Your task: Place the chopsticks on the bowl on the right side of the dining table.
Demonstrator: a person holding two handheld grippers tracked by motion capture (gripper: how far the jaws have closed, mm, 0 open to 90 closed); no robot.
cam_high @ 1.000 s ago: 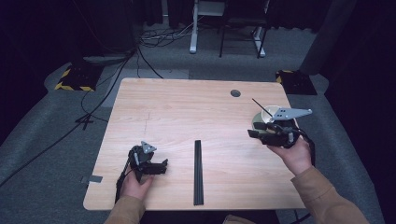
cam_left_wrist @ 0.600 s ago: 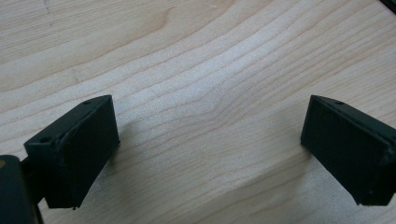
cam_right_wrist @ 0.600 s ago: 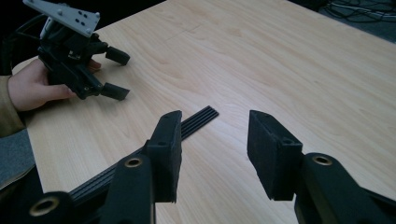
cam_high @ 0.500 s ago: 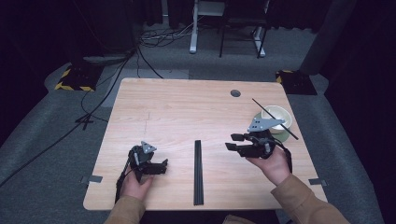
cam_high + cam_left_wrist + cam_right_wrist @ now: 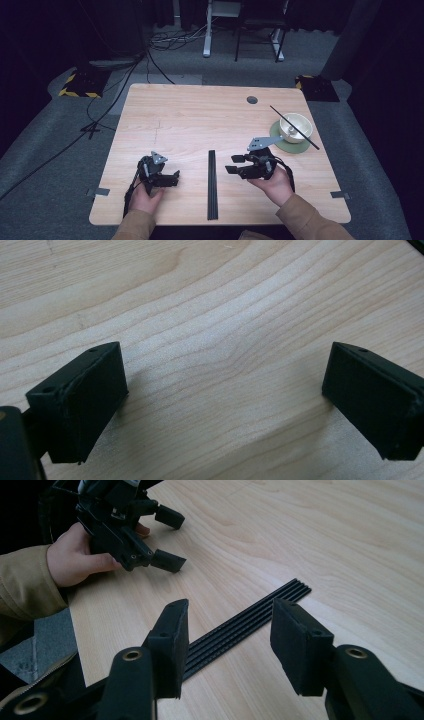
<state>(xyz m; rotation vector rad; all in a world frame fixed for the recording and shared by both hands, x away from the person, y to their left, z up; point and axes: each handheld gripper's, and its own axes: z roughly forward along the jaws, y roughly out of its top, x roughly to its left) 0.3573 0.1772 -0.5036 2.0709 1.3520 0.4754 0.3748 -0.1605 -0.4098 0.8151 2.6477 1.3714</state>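
A bundle of long black sticks (image 5: 212,185) lies straight on the wooden table (image 5: 200,120), near its front edge, between my two hands. My right gripper (image 5: 234,164) hovers just right of the sticks, pointing left at them. Its jaws have just been opening and stand open with nothing held. In the right gripper view the right gripper (image 5: 230,615) frames the black sticks (image 5: 250,622), which lie on the table beyond its pads. My left gripper (image 5: 175,178) rests on the table left of the sticks. In its own view the left gripper (image 5: 225,385) is open over bare wood.
A cream bowl (image 5: 295,125) sits on a green coaster (image 5: 292,148) at the table's right side, with a single black stick (image 5: 280,115) laid across it. A round cable hole (image 5: 252,99) is near the far edge. The right gripper view also shows the left hand's gripper (image 5: 125,525).
My right gripper has moved left and down from beside the bowl to just right of the black sticks, uncovering the bowl. The left gripper has stayed put.
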